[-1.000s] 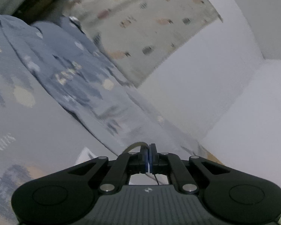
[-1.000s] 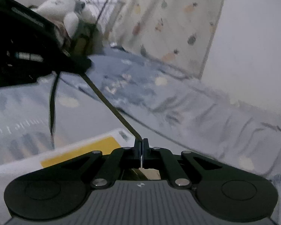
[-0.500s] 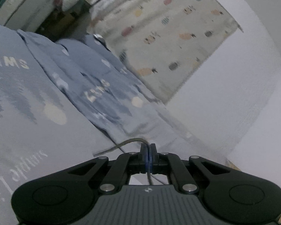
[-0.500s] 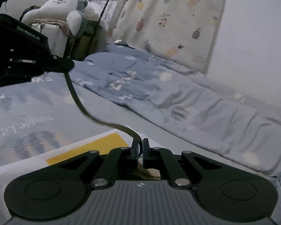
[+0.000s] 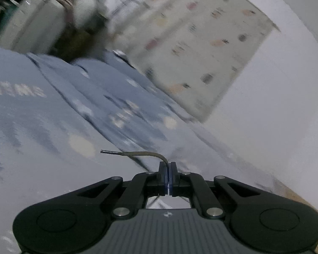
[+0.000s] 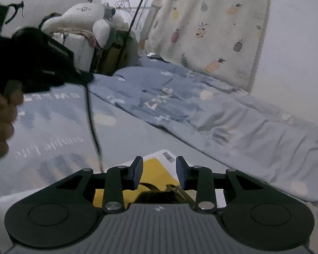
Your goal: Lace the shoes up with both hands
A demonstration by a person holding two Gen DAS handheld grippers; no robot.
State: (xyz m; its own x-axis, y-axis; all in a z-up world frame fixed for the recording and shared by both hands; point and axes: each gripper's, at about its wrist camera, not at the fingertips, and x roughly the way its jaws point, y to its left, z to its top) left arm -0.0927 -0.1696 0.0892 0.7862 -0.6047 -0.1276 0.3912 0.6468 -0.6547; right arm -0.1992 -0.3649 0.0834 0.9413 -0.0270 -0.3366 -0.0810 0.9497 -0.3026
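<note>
Above the blue-quilted bed (image 6: 201,114), the left gripper (image 5: 168,165) stays clamped on the brown shoelace (image 5: 137,153) to hold it taut, while the right gripper (image 6: 159,170), its jaws just opening and empty, hovers over the dark shoe (image 6: 156,196) on the yellow-and-white box (image 6: 154,169).

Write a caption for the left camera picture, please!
Left gripper pinches a shoelace above the blue bedding.

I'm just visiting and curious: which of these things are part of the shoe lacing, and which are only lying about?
Part of the job:
- shoelace, pinched in the left gripper
- shoe below the open right gripper

Just lying about:
- blue quilt
- pineapple curtain
- clothes rack
- yellow and white box
</note>
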